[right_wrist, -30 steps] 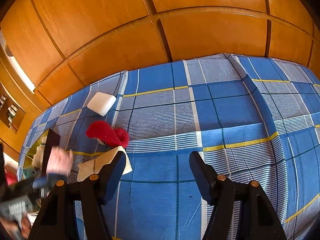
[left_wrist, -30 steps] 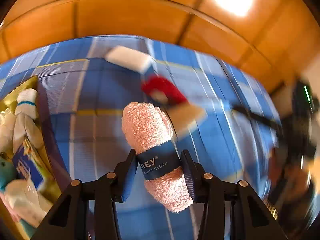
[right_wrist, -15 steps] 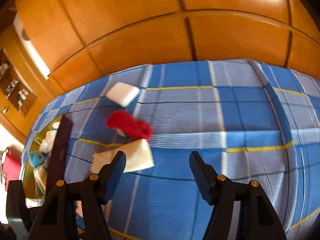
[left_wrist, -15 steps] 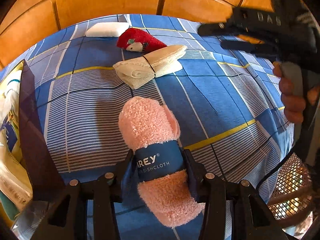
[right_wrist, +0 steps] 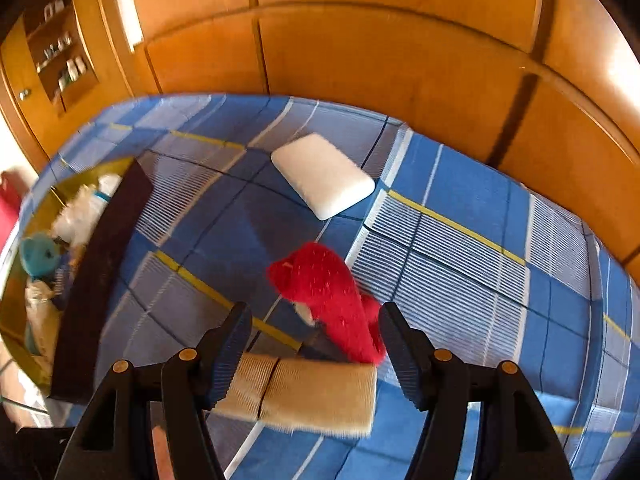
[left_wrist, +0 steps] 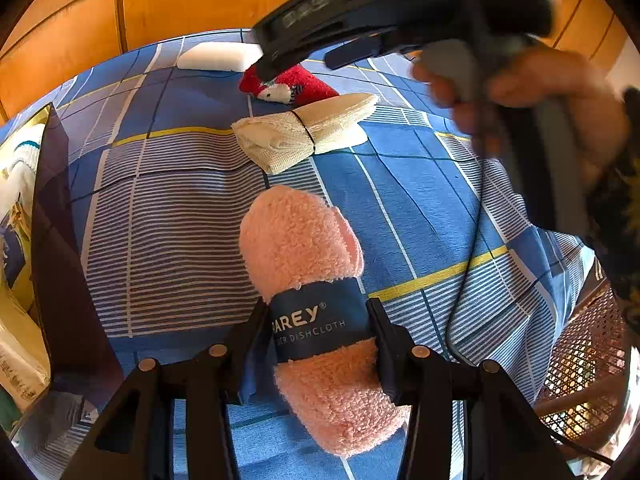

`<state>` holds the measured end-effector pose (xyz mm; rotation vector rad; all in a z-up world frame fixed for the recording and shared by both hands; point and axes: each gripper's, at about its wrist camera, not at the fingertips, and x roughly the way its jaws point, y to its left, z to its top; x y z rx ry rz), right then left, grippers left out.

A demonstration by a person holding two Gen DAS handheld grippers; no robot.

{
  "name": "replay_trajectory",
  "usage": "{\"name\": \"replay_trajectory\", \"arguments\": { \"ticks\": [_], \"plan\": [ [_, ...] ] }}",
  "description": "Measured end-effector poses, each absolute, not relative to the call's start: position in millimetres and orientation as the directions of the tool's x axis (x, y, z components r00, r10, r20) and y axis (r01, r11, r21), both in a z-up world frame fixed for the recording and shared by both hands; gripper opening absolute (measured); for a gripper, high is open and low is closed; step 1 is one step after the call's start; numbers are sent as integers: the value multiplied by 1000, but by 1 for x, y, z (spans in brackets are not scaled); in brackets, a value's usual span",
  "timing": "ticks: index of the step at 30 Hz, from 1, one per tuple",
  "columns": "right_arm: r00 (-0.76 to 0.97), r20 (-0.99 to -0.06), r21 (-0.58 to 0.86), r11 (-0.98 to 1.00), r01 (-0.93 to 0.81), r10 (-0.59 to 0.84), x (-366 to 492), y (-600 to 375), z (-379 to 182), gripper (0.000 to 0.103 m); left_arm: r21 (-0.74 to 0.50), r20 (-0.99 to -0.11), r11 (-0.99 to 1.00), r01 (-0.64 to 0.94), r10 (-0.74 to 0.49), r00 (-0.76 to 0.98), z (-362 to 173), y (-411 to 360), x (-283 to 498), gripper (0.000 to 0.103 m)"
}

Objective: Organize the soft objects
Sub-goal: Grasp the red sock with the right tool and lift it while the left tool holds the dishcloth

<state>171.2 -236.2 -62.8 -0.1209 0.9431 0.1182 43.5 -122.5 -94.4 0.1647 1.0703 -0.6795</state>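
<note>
Above the blue plaid bedsheet (left_wrist: pixel 180 216), beside the dark-walled storage box (left_wrist: pixel 60 240) of soft items, the left tongs (left_wrist: pixel 318 332) clamp the rolled pink fleece dishcloth (left_wrist: pixel 308 280) at its navy paper band, its long axis running away from the camera, free end pointing at the cream folded towel (left_wrist: pixel 304 136). Judged step: carrying it to the box; next, swing boxward and release. The right tongs (right_wrist: pixel 316 344) hover spread apart over the red plush sock (right_wrist: pixel 332 296), farther from the box.
</note>
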Motion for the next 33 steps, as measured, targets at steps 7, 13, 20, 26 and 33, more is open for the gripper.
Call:
{"name": "replay_trajectory", "arguments": {
  "ticks": [7,13,20,26,33],
  "plan": [
    [534,-846,-86,987,-133,-2,192,-238,-86,35,-204,-846,788,581,-441,301,-96,-120,44,48],
    [602,-798,-57,998,-33,-25,171,-261,-64,16,-206,-843,788,580,-444,304,-97,-118,42,48],
    [582,-810,-44,997,62,-72,119,-307,-45,16,-205,-839,793,574,-444,313,-97,-116,39,48],
    [489,-868,-33,993,113,-84,86,-328,-88,17,-203,-839,797,570,-441,318,-97,-115,37,48],
    [546,-837,43,991,125,-32,72,-337,-93,28,-196,-842,800,568,-434,320,-96,-115,35,48]
  ]
}}
